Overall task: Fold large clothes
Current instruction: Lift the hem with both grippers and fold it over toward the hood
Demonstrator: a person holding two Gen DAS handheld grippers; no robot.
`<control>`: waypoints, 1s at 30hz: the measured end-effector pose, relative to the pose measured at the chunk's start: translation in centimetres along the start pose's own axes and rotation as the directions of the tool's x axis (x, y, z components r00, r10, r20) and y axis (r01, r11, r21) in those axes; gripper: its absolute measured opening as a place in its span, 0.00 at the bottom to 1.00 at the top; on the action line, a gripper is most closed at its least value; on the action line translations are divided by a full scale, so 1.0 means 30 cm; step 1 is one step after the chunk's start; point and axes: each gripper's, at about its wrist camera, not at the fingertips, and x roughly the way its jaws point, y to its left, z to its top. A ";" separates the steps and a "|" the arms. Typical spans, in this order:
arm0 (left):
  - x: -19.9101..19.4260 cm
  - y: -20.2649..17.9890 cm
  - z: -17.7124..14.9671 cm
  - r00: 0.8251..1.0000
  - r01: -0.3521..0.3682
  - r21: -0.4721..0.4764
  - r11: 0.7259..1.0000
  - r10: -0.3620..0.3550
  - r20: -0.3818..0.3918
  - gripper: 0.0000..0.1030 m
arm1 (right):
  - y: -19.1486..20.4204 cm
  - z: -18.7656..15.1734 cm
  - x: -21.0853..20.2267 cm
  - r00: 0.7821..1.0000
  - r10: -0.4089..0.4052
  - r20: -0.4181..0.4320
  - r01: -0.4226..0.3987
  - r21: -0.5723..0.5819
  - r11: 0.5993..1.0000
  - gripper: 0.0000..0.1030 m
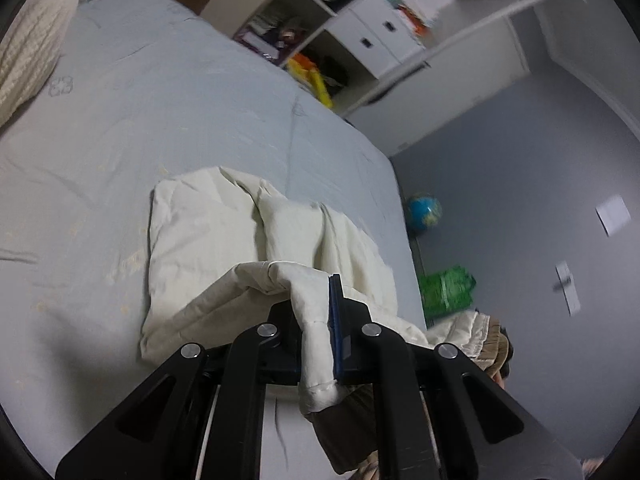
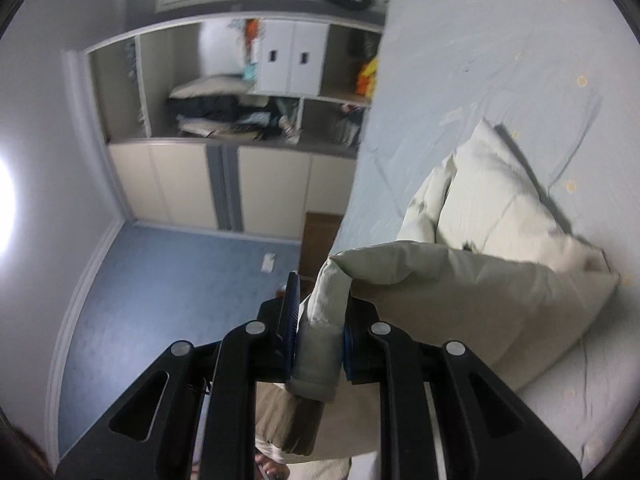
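A large cream garment (image 1: 224, 236) lies partly folded on the pale blue bed (image 1: 160, 120). My left gripper (image 1: 316, 320) is shut on a thick fold of the garment's edge, lifted above the bed near its side edge. In the right wrist view the same cream garment (image 2: 500, 240) rises in a bulky peak over the bed (image 2: 480, 60). My right gripper (image 2: 318, 320) is shut on another bunched hem of it, held off the bed's edge. A tan-brown lining hangs below both grippers.
A cream pillow (image 1: 28, 52) lies at the far left of the bed. Open white shelves (image 1: 360, 40) with clutter and white drawers stand past the bed. A globe (image 1: 424, 210) and a green bag (image 1: 448, 290) sit on the floor. A wardrobe (image 2: 224, 120) faces the blue carpet (image 2: 168, 300).
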 end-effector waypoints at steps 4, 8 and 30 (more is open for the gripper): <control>0.094 0.026 0.101 0.999 -0.044 -0.031 0.999 0.044 -0.014 0.09 | -0.041 0.074 0.118 0.997 -0.064 0.035 0.062 0.049 0.997 0.14; 0.207 0.068 0.197 0.993 -0.112 -0.049 0.992 0.111 -0.034 0.10 | -0.105 0.147 0.227 0.988 -0.137 0.072 0.130 0.099 0.987 0.14; 0.479 0.240 0.320 0.976 -0.202 -0.214 0.956 0.180 -0.121 0.42 | -0.228 0.315 0.496 0.927 -0.373 0.043 0.370 0.079 0.926 0.55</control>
